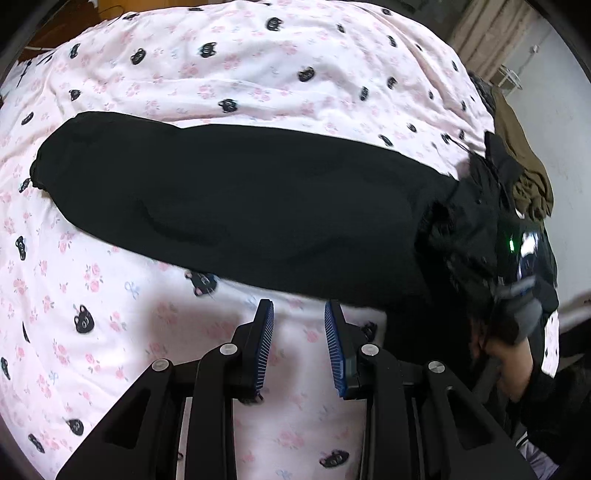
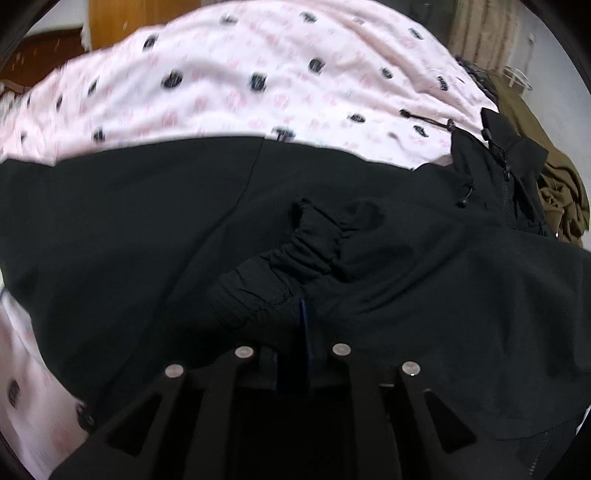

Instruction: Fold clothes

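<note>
A black jacket (image 1: pixel 240 199) lies stretched across the pink patterned bedsheet (image 1: pixel 229 62), its length running left to right. My left gripper (image 1: pixel 299 314) hovers open just in front of the jacket's near edge, with only sheet between its blue pads (image 1: pixel 264 347). In the right wrist view the same black jacket (image 2: pixel 129 229) fills the middle. My right gripper (image 2: pixel 301 295) is shut on the jacket's gathered elastic cuff (image 2: pixel 306 247), which bunches up over the fingertips. The right gripper and the hand (image 1: pixel 513 365) holding it show at the right edge of the left wrist view.
An olive-brown garment (image 1: pixel 532 184) lies heaped at the bed's right edge, beside the jacket's collar and drawcords (image 2: pixel 495 147). A beige curtain (image 1: pixel 491 33) and a white wall stand beyond it. Wooden furniture (image 2: pixel 110 22) shows past the far side of the bed.
</note>
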`<action>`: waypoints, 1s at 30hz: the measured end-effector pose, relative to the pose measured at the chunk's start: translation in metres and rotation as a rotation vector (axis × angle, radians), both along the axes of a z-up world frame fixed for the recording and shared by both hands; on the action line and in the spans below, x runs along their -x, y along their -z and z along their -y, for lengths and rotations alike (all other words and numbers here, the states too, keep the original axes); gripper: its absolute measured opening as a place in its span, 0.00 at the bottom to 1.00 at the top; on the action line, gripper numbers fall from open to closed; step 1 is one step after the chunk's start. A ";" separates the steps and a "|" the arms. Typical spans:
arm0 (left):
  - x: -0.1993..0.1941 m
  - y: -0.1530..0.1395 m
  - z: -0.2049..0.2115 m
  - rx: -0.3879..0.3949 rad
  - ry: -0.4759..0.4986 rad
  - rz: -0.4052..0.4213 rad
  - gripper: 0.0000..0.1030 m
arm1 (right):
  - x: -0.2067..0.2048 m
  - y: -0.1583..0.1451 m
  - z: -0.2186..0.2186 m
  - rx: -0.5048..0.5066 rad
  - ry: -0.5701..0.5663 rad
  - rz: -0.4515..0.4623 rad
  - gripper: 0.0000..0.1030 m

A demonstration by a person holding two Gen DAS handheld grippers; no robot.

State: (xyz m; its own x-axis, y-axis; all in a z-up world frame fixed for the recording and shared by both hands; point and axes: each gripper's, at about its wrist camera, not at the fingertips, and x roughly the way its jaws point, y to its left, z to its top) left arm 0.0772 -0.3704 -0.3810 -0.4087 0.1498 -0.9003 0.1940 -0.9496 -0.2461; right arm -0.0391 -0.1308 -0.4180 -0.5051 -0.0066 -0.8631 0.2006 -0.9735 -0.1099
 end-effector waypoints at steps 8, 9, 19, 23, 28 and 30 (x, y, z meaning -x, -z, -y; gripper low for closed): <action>0.016 0.008 0.039 -0.028 -0.071 -0.024 0.24 | -0.047 -0.040 -0.006 -0.009 -0.068 -0.037 0.28; 0.016 0.009 0.043 -0.024 -0.077 -0.024 0.24 | -0.049 -0.042 -0.005 -0.008 -0.066 -0.030 0.28; 0.016 0.019 0.083 0.010 -0.140 -0.008 0.24 | -0.027 -0.021 -0.007 0.098 -0.070 0.106 0.85; 0.013 0.019 0.093 0.013 -0.158 -0.009 0.24 | -0.034 -0.031 -0.017 0.106 -0.049 0.073 1.00; 0.006 0.020 0.099 0.017 -0.167 -0.005 0.24 | -0.059 -0.077 -0.037 0.145 -0.026 -0.028 1.00; 0.003 0.022 0.101 0.020 -0.172 0.003 0.24 | -0.066 -0.095 -0.041 0.209 -0.038 -0.066 1.00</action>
